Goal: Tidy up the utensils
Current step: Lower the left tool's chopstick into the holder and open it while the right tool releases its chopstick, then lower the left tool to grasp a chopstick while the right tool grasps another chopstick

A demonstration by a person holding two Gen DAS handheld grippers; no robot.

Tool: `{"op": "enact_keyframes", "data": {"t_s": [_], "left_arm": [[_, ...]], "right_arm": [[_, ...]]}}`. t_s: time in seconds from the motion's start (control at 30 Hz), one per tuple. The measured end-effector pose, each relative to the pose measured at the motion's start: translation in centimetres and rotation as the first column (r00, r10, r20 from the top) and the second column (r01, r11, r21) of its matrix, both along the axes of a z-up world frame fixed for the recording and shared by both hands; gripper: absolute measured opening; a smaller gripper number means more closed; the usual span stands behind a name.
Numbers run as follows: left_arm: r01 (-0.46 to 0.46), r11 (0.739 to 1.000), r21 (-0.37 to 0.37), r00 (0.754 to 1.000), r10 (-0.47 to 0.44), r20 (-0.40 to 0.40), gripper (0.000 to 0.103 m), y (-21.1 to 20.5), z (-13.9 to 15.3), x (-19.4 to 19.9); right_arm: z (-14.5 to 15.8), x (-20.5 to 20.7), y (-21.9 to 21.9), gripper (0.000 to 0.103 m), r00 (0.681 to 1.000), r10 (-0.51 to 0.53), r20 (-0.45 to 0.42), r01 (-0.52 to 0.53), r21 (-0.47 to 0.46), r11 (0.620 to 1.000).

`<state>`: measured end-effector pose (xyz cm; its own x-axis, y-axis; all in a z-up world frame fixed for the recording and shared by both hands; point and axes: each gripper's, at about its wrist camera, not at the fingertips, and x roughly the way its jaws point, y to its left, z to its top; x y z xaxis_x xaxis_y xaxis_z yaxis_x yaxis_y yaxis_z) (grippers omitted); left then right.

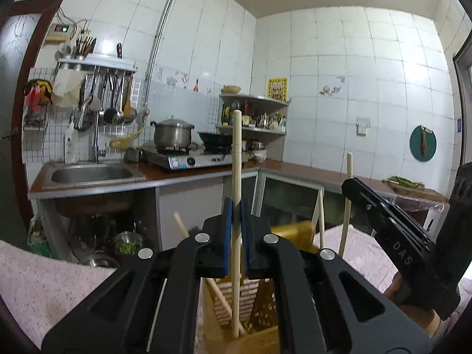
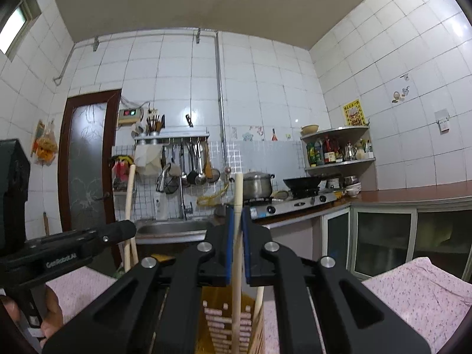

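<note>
A: Entry 1. Largest item first: the pink speckled cloth-covered counter (image 2: 419, 289) carries the tall yellow-brown wooden slatted utensil holder (image 1: 236, 301), which stands directly below both tools.

B: Why are both tools hovering over it?

A: My reading: each is lowering 1 stick into the holder's open top, so the sticks end up stored upright. Left black two-finger gripper (image 1: 235, 236): its fingers (image 1: 226, 236) are pinched onto the long pale wooden chopstick (image 1: 236, 159), held almost vertical, lower end already inside the holder against the slats.

B: And the other?

A: Right black two-finger gripper (image 2: 237, 244): fingers (image 2: 227, 247) clamped on a second pale wooden chopstick (image 2: 237, 194), also upright, its lower part running down in front of the holder's slats; whether the tip is inside, I cannot tell.

B: Grip placed mid-shaft?

A: Roughly, yes. Likely so the stick hangs plumb and the tip can be steered into the opening.

B: Appearance of the sticks?

A: Smooth, cream-coloured, round, blunt tops. Further loose pale chopsticks (image 1: 321, 221) already lean in the holder at various angles, 1 slanting inside behind the slats.
</note>
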<state>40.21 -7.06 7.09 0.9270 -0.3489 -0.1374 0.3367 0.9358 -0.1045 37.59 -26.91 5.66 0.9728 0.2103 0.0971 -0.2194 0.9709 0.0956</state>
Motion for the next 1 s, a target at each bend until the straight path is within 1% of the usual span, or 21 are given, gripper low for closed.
{"op": "enact_keyframes", "data": {"t_s": [0.07,0.2,0.33,0.37,0.4,0.43,0.5,0.57,0.6,0.63,0.7,0.73,0.8,0.83,0.87,0.93,1.0], "left_arm": [[-0.005,1.000,0.006,1.000,0.006,-0.015,0.004,0.0,-0.5,-0.1],[-0.024,0.999,0.048,0.999,0.025,-0.023,0.005,-0.4,-1.4,-0.9],[-0.038,0.997,0.060,0.998,0.040,-0.045,0.005,-0.1,-1.9,-1.8],[-0.035,0.997,0.063,0.998,0.039,-0.057,0.007,0.0,-1.9,-2.1],[-0.027,0.998,0.064,0.997,0.032,-0.074,0.020,0.1,-1.8,-2.4],[-0.023,0.998,0.061,0.996,0.029,-0.085,0.038,0.3,-1.8,-2.7],[-0.034,0.998,0.044,0.995,0.038,-0.090,0.048,1.0,-1.2,-3.8],[-0.027,0.999,0.035,0.994,0.030,-0.102,0.051,1.9,-0.5,-4.9],[-0.021,0.999,0.025,0.993,0.024,-0.117,0.058,2.3,-0.1,-5.4],[-0.028,0.999,0.019,0.990,0.030,-0.137,0.069,3.0,0.2,-6.0],[-0.041,0.999,0.019,0.986,0.044,-0.161,0.078,3.8,0.6,-7.0],[-0.047,0.999,0.022,0.980,0.050,-0.195,0.085,4.4,0.6,-7.6],[-0.048,0.998,0.029,0.966,0.054,-0.253,0.090,5.0,0.2,-8.3],[-0.030,0.999,0.039,0.955,0.041,-0.294,0.090,5.3,-0.3,-8.9],[-0.025,0.998,0.055,0.947,0.041,-0.317,0.091,5.5,-0.6,-9.3],[-0.036,0.995,0.095,0.928,0.068,-0.367,0.098,5.8,-1.7,-10.2],[-0.025,0.993,0.113,0.907,0.070,-0.416,0.098,5.9,-2.9,-10.9]], "right_arm": [[-0.2,-0.2,0.1,0.006,1.000,-0.003,-0.012,0.003,-0.016,1.000],[-0.4,-0.8,0.3,0.007,0.999,0.000,-0.044,-0.002,-0.027,1.000],[-1.0,-1.1,0.7,0.007,0.993,0.003,-0.116,-0.011,-0.067,0.998],[-1.0,-1.2,0.6,0.007,0.990,0.006,-0.139,-0.016,-0.068,0.998],[-0.9,-1.2,0.5,0.007,0.986,0.009,-0.167,-0.020,-0.068,0.998],[-0.8,-1.4,0.4,0.007,0.983,0.010,-0.185,-0.022,-0.062,0.998],[-0.4,-1.9,0.1,0.007,0.979,0.015,-0.202,-0.026,-0.051,0.998],[0.4,-2.8,-0.1,0.028,0.976,-0.001,-0.216,-0.011,-0.056,0.998],[0.9,-3.7,-0.2,0.054,0.975,-0.020,-0.222,0.006,-0.063,0.998],[1.2,-4.3,-0.1,0.057,0.974,-0.030,-0.226,0.014,-0.070,0.997],[1.6,-5.8,0.1,0.057,0.965,-0.054,-0.256,0.028,-0.106,0.994],[1.7,-6.4,0.2,0.058,0.960,-0.065,-0.273,0.034,-0.118,0.992],[1.5,-7.8,0.6,0.060,0.938,-0.082,-0.336,0.031,-0.153,0.988],[1.3,-8.3,0.8,0.065,0.928,-0.091,-0.362,0.030,-0.170,0.985],[0.9,-9.1,1.0,0.067,0.915,-0.104,-0.391,0.031,-0.188,0.982],[0.0,-10.3,1.3,0.073,0.886,-0.118,-0.448,0.024,-0.211,0.977],[-1.1,-11.3,1.3,0.075,0.842,-0.124,-0.524,0.014,-0.208,0.978]]}}
